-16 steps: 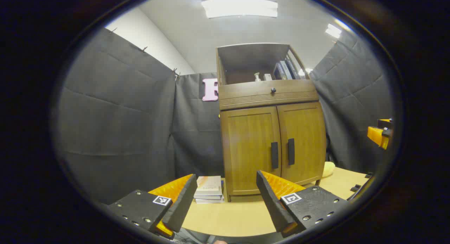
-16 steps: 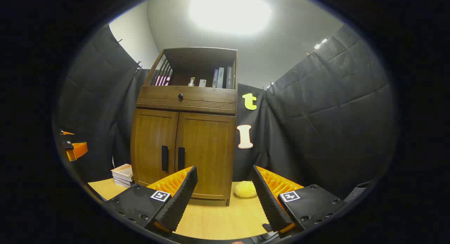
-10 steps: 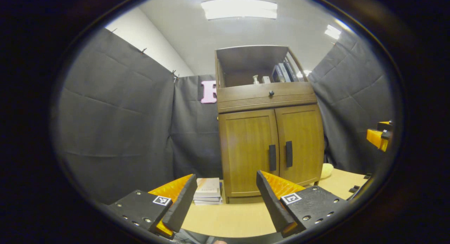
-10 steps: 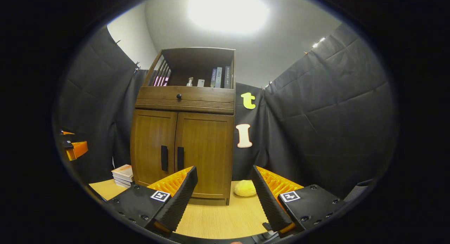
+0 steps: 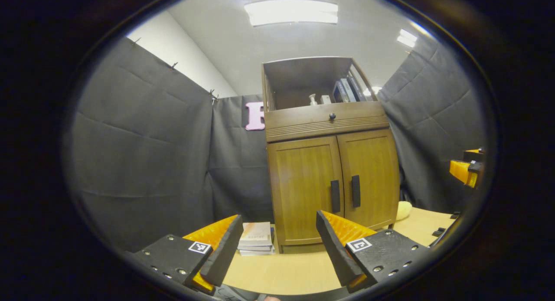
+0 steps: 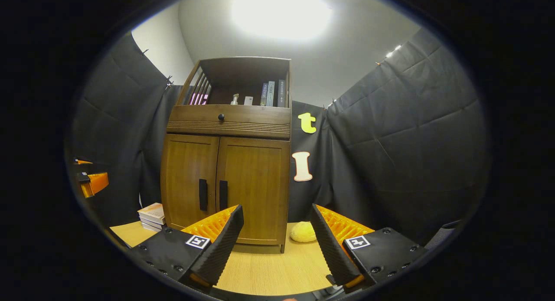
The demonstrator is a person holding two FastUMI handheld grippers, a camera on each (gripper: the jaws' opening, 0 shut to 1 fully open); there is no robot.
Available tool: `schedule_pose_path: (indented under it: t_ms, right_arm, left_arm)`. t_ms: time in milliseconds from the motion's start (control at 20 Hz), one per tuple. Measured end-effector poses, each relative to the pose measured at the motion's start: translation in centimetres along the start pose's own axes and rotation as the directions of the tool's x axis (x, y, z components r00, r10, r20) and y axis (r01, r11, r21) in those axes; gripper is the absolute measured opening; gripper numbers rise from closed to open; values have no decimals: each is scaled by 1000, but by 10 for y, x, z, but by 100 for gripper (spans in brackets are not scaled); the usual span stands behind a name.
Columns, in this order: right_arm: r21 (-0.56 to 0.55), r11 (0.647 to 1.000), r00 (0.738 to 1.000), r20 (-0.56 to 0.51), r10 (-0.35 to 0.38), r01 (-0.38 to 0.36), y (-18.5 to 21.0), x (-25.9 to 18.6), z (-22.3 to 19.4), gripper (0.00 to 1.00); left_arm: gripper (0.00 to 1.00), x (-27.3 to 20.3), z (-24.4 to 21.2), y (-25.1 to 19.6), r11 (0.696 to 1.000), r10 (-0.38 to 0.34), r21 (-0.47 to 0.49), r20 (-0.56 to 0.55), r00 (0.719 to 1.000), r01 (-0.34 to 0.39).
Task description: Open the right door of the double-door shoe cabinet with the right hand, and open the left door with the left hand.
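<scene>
Both sets of tongs hang released and empty above the table (image 5: pixel 286 273), the left tongs (image 5: pixel 277 244) with fingers spread wide in the left gripper view and the right tongs (image 6: pixel 275 238) just as wide in the right gripper view, each well apart from the shoe cabinet (image 6: pixel 227 162). The cabinet stands upright at the back of the table, its left door (image 5: pixel 303 188) and right door (image 6: pixel 256 186) both flush, their dark handles side by side at the centre seam. A stack of books (image 5: pixel 256 239) lies beside its left side, a yellow sponge (image 6: pixel 302 232) beside its right.
</scene>
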State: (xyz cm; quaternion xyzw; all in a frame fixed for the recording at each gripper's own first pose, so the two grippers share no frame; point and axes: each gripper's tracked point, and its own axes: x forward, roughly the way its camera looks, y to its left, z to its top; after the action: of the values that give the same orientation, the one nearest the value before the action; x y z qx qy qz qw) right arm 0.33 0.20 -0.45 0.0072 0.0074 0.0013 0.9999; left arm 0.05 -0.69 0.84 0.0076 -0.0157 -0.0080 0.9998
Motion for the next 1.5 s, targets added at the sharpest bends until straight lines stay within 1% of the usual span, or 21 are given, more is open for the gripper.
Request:
schedule_pose_path:
  t_ms: [200, 550, 600, 800, 900, 1350, 1400, 1500]
  right_arm:
    - [11, 1000, 1000, 3, 14, -14, 9, 15, 1, 96]
    - [22, 998, 998, 6, 63, -63, 35, 55, 0, 98]
    - [26, 997, 997, 6, 71, -71, 39, 62, 0, 98]
    - [35, 994, 995, 14, 103, -103, 55, 89, -1, 98]
    - [42, 992, 993, 11, 118, -118, 62, 101, -3, 98]
    - [84, 982, 986, -3, 169, -169, 99, 163, -14, 98]
    - [87, 981, 985, -7, 175, -173, 103, 169, -16, 97]
    - [89, 979, 983, -16, 185, -183, 110, 182, -21, 96]
  left_arm:
    - [100, 6, 0, 2, 1000, 0, 1, 0, 1000, 0]
    - [100, 19, -4, 10, 1000, 16, 17, -8, 1000, -16]
    - [97, 21, -3, 12, 1000, 20, 16, -10, 1000, -20]
    - [97, 24, -8, 22, 999, 51, 12, -21, 999, -50]
    - [100, 27, -9, 27, 998, 66, 11, -27, 997, -66]
    - [100, 33, -11, 40, 990, 140, 24, -25, 990, -140]
    - [97, 33, -11, 41, 989, 147, 25, -25, 989, -146]
    - [97, 34, -11, 43, 987, 158, 28, -25, 987, -157]
